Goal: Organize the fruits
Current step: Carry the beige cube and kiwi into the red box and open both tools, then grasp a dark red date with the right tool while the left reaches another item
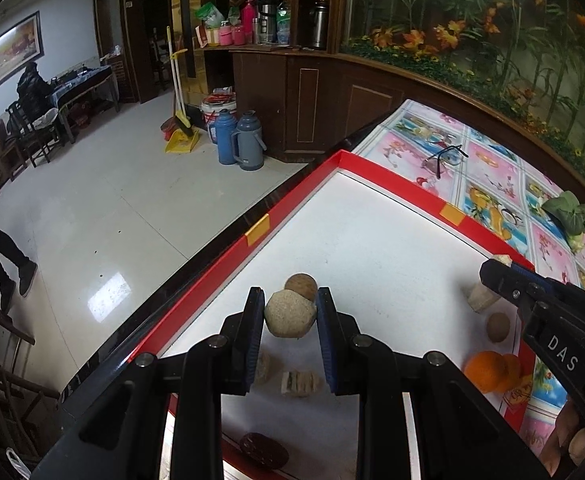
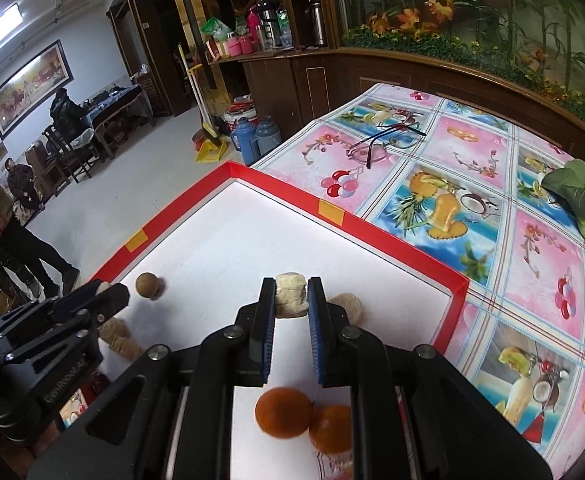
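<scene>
White tray (image 2: 228, 232) with a red rim sits on the table's floral cloth (image 2: 532, 280), near its left edge. Left gripper (image 1: 290, 314) has closed its jaws on a beige ball (image 1: 290, 316) above the tray's left side. Right gripper (image 2: 291, 296) clamps a pale chunk (image 2: 291, 294) near the right rim, two oranges (image 2: 284, 412) below it.
</scene>
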Demonstrator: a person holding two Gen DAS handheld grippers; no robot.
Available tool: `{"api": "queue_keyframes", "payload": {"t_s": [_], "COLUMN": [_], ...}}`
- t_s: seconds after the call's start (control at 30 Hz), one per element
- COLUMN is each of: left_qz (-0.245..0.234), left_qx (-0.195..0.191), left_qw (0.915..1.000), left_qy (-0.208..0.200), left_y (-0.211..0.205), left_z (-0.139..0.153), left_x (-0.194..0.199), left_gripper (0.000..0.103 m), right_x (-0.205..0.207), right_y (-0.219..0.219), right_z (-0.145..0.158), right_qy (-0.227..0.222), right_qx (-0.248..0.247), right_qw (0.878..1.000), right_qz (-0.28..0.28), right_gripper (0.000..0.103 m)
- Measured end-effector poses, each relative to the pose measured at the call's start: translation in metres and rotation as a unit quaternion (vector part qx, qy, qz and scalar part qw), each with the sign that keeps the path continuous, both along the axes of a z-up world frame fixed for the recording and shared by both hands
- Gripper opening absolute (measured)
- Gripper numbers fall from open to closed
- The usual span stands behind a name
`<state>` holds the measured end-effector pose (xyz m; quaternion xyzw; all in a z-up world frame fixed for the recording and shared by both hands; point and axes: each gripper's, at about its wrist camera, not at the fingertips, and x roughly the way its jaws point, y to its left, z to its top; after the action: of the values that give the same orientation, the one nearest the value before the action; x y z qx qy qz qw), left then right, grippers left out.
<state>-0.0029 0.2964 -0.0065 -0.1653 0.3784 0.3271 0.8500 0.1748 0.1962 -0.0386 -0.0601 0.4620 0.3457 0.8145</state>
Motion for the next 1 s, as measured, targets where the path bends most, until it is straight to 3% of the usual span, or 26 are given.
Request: {"api": "queue_keyframes", "payload": {"t_s": [0.13,0.2,0.27,0.33,0.5,0.63,0.77,1.0], "left_qz": [0.014,0.019,0.021,0.027,0.019,0.012,-0.022,-0.145], "left_qx": [-0.005,-0.007,-0.004,0.004,0.011,0.015,0.011,0.003], "left_qw": [0.9999,0.9997,0.9997,0.9996,0.9997,0.9987,0.9964,0.9881], "left_qy": [0.007,0.010,0.012,0.008,-0.008,-0.046,-0.081,-0.051], "left_y": [0.005,0.007,0.007,0.005,-0.006,-0.028,-0.065,-0.164], "left_z": [-0.003,-0.005,-0.005,-0.001,0.011,0.026,0.033,0.018], "left_x": [0.003,0.002,0.001,-0.003,-0.010,-0.018,-0.011,0.045], "left_gripper": [0.026,0.034,0.064,0.077,0.077,0.078,0.080,0.080], "right_x": [0.005,0.005,0.005,0.004,-0.003,-0.017,-0.036,-0.036], "right_y": [0.008,0.011,0.011,0.007,-0.025,-0.083,-0.165,-0.322], "right_z": [-0.007,-0.011,-0.013,-0.012,0.010,0.029,0.028,0.001], "right_qy": [0.008,0.010,0.008,0.007,-0.010,-0.030,-0.041,-0.010], "right_qx": [-0.009,-0.018,-0.027,-0.031,-0.007,0.007,-0.008,-0.054], "right_qw": [1.000,1.000,1.000,1.000,1.000,0.998,0.992,0.962], "right_qz": [0.007,0.010,0.008,0.003,-0.020,-0.057,-0.117,-0.268], "right_gripper": [0.018,0.019,0.037,0.048,0.070,0.085,0.086,0.086]}}
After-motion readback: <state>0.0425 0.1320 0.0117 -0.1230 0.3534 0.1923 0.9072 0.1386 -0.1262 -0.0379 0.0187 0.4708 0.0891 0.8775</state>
